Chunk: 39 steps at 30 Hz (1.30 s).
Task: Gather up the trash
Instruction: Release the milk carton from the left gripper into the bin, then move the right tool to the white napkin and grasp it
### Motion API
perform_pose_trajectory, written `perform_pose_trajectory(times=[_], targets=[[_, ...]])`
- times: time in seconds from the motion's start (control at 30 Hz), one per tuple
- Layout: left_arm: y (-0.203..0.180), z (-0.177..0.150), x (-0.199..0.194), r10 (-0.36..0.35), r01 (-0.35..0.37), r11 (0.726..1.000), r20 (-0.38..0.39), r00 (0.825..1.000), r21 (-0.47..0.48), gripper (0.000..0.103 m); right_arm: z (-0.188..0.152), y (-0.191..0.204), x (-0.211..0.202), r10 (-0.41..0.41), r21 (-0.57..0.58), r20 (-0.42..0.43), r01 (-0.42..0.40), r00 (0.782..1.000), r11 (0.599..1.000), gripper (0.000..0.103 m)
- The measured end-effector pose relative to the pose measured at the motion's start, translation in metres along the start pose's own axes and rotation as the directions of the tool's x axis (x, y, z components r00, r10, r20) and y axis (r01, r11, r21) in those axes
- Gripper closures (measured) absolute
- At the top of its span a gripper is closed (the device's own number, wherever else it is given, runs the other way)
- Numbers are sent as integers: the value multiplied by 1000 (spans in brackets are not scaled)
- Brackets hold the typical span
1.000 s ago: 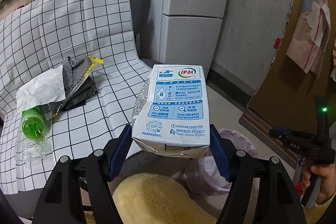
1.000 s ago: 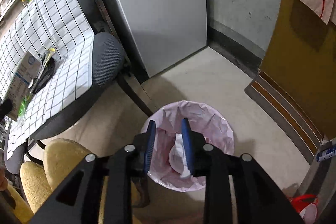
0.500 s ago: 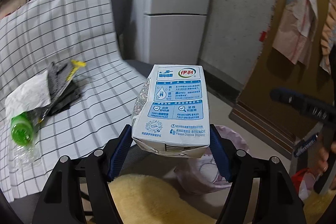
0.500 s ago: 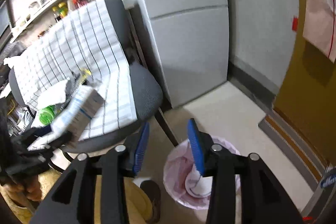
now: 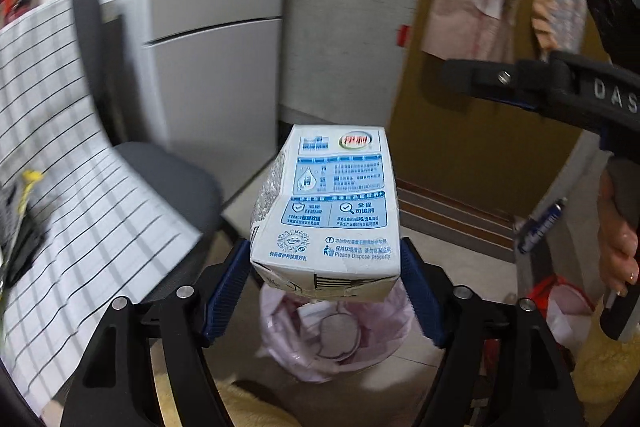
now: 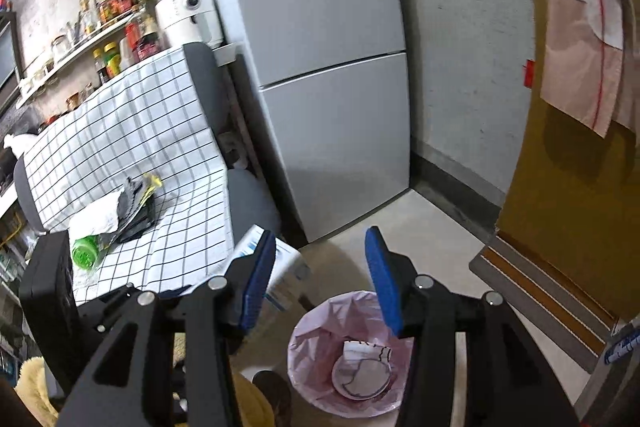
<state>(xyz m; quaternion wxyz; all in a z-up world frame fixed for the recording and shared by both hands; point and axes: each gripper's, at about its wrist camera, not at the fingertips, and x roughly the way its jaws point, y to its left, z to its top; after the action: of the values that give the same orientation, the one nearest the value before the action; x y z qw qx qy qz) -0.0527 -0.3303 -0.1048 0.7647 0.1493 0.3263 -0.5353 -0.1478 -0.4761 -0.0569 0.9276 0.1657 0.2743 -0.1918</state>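
Note:
My left gripper (image 5: 325, 291) is shut on a white and blue milk carton (image 5: 328, 203) and holds it above the pink-lined trash bin (image 5: 332, 335). The carton also shows in the right wrist view (image 6: 286, 277), behind my left finger. My right gripper (image 6: 320, 279) is open and empty, above and behind the bin (image 6: 352, 351), which holds a white cup lid. On the chair's checked cloth (image 6: 160, 155) lie a green-capped plastic bottle (image 6: 86, 253), a white wrapper (image 6: 98, 217) and a grey rag with a dark packet (image 6: 136, 203).
A grey fridge (image 6: 320, 67) stands behind the chair. A brown door (image 6: 572, 187) with a floor mat (image 6: 540, 295) is at the right. A shelf of bottles (image 6: 100, 23) runs along the back wall. A yellow fluffy cushion (image 6: 40, 387) lies low left.
My left gripper swung right with the carton, from over the chair to over the bin. My right gripper opened wide and lifted up and back from the bin.

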Motion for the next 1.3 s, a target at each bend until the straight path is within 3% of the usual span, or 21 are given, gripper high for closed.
perform_pose_trajectory(times=[0.17, 0.4, 0.5, 0.63, 0.73, 0.9, 1.0, 1.07, 1.17, 1.3], targets=[[1, -2, 7, 14, -15, 1000, -7, 1000, -21, 18, -4, -11, 3, -10, 22, -5, 10, 1000, 1000, 57], [37, -15, -22, 139, -139, 986, -2, 990, -91, 18, -10, 7, 18, 41, 1, -47, -41, 998, 999, 56], [58, -24, -40, 212, -212, 970, -10, 977, -123, 18, -10, 24, 21, 68, -19, -58, -69, 996, 997, 56], [88, -46, -67, 318, -323, 927, -57, 947, -191, 18, -14, 51, 32, 126, -43, -89, -130, 988, 991, 55], [109, -64, -83, 355, -366, 899, -90, 931, -241, 18, -21, 74, 46, 185, -53, -134, -193, 974, 980, 55], [149, -96, -118, 441, -458, 820, -131, 888, -344, 18, -28, 123, 69, 279, -81, -209, -301, 937, 950, 55], [177, -116, -144, 500, -515, 750, -154, 852, -416, 18, -31, 158, 80, 315, -121, -245, -352, 917, 928, 53], [193, -126, -160, 547, -561, 698, -173, 819, -445, 18, -32, 179, 88, 342, -144, -265, -388, 901, 910, 49], [215, -142, -186, 623, -631, 605, -205, 755, -487, 18, -33, 216, 98, 385, -185, -297, -448, 874, 875, 44], [241, -153, -211, 670, -670, 524, -231, 705, -526, 18, -29, 262, 120, 426, -222, -329, -507, 843, 833, 39]])
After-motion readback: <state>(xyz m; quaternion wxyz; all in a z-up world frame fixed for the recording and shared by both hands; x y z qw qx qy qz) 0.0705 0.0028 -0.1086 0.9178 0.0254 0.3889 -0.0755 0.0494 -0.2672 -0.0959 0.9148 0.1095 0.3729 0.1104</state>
